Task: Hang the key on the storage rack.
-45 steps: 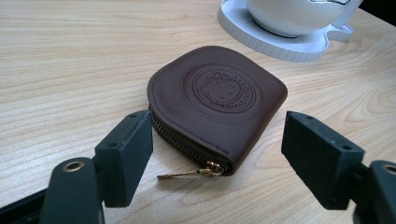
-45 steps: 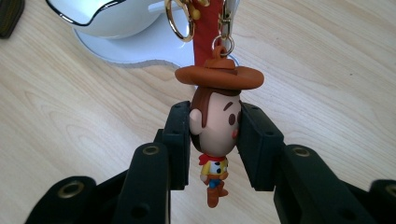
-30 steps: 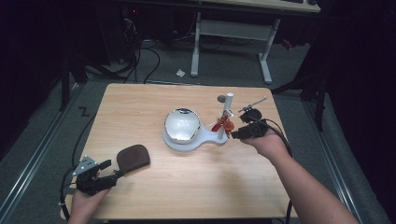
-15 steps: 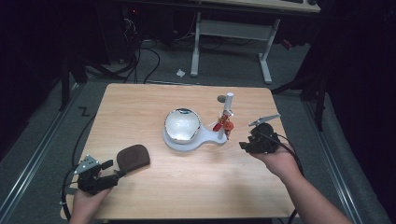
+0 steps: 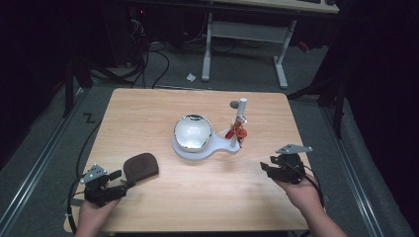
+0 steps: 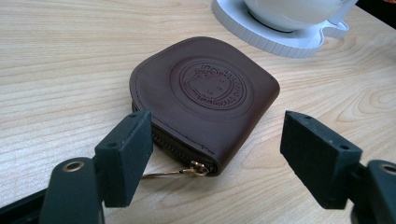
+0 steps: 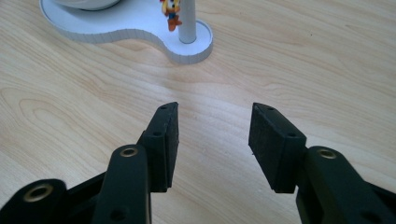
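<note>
High view: bowl (image 5: 192,133) on white stand (image 5: 217,149)

The brown pouch (image 6: 205,98) bears an embossed round seal, its lettering unreadable

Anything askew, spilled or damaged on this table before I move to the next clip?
Nothing stands out. The brown pouch lies flat and zipped in front of the open left claw; the white stand sits level, its small red figure hanging at the post. No spill.

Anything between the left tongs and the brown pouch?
Nothing: in the left gripper view the left tongs stand open around the near corner of the brown pouch, bare wood beside it.
</note>
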A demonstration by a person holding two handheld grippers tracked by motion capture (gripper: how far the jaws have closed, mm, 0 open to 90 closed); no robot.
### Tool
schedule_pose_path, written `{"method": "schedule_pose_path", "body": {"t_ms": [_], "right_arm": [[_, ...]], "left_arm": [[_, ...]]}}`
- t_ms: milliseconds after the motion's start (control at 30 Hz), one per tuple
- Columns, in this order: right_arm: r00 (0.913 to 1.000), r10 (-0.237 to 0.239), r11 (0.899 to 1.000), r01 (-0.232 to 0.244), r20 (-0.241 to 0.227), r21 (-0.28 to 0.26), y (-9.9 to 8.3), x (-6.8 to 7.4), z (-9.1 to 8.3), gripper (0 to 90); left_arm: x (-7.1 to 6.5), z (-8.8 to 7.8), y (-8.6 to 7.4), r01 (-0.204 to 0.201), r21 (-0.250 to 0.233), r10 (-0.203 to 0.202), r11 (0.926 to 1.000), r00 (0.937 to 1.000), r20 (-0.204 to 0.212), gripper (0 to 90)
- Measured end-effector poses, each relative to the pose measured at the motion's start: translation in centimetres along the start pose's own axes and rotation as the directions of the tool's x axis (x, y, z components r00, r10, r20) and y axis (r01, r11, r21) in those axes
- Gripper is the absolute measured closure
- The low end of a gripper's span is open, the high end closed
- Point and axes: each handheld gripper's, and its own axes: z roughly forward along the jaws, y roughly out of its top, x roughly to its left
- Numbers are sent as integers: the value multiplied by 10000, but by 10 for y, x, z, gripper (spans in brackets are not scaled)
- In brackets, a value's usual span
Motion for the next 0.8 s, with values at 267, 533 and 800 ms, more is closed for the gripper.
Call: {"method": "schedule_pose_path", "body": {"t_ms": [267, 533, 800], "right_arm": [[9993, 319, 9971, -331, -175, -685, -29, 3, 11, 489], [9991, 426, 9865, -422, -13, -1584, -71, 14, 23, 482], [9999, -77, 9795, 106, 150, -2012, -82, 21, 18, 500]], "left_arm": [[-3, -1, 0, 25, -9, -25, 10000, 10000, -54, 259], [-7, -1, 0, -34, 21, 34, 10000, 9998, -208, 261], [-5, 0, 0, 223, 69, -220, 9997, 9987, -465, 264]]}}
